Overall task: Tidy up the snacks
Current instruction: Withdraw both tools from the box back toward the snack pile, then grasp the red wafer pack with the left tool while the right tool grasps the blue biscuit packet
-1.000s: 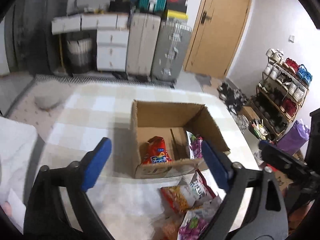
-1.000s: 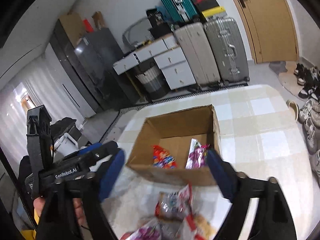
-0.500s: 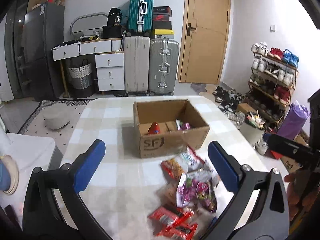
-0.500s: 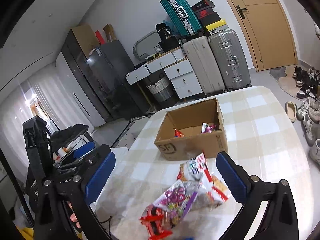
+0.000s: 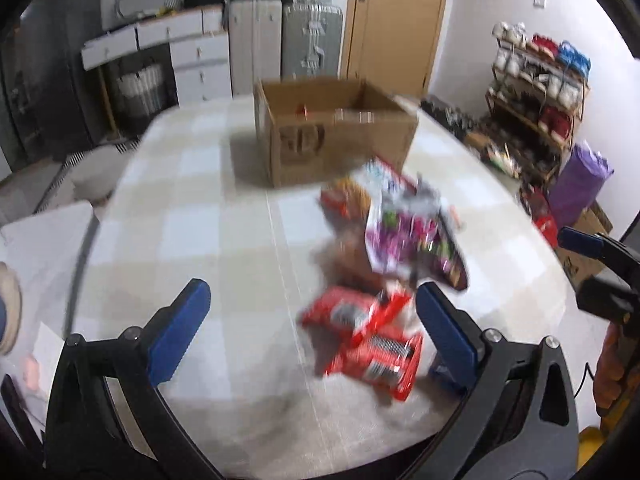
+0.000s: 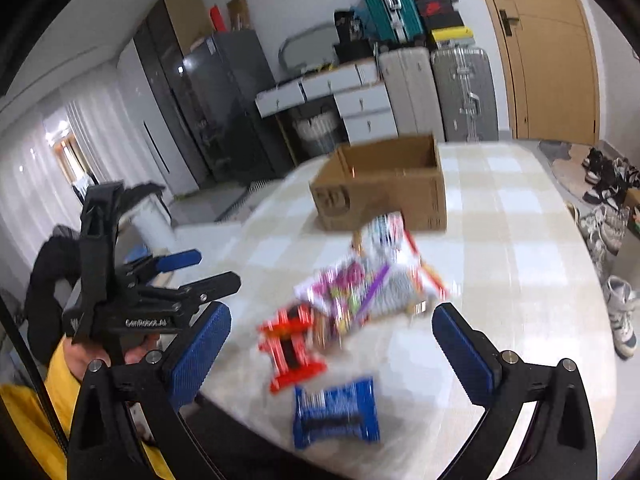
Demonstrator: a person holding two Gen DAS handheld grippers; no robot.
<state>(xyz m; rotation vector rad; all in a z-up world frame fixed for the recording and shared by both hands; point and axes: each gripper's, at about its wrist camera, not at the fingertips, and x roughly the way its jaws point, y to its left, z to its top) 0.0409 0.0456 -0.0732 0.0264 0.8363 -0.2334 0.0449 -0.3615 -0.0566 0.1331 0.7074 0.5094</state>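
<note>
1. The room is a lived-in one: suitcases (image 6: 436,92) and white drawers against the far wall beside a wooden door (image 5: 394,20), and a shoe rack (image 5: 536,92) off to the side.
2. A table (image 5: 208,240) with a pale checked cloth carries everything.
3. At its far side stands an open cardboard box (image 5: 340,140). A bit of red packaging and something pale show just over its rim; the blur hides what else it holds.
4. In front of the box, a loose heap of snack packets (image 5: 404,232) lies on the cloth: a purple-and-white bag on top, orange bags under it.
5. Nearer still lie red packets (image 5: 368,340), and a blue packet (image 6: 336,412) sits closest to the table edge.
6. The left gripper (image 5: 312,324) hangs above the red packets, jaws spread wide and holding nothing.
7. The right gripper (image 6: 332,348) hovers over the blue and red packets, jaws equally wide and empty.
</note>
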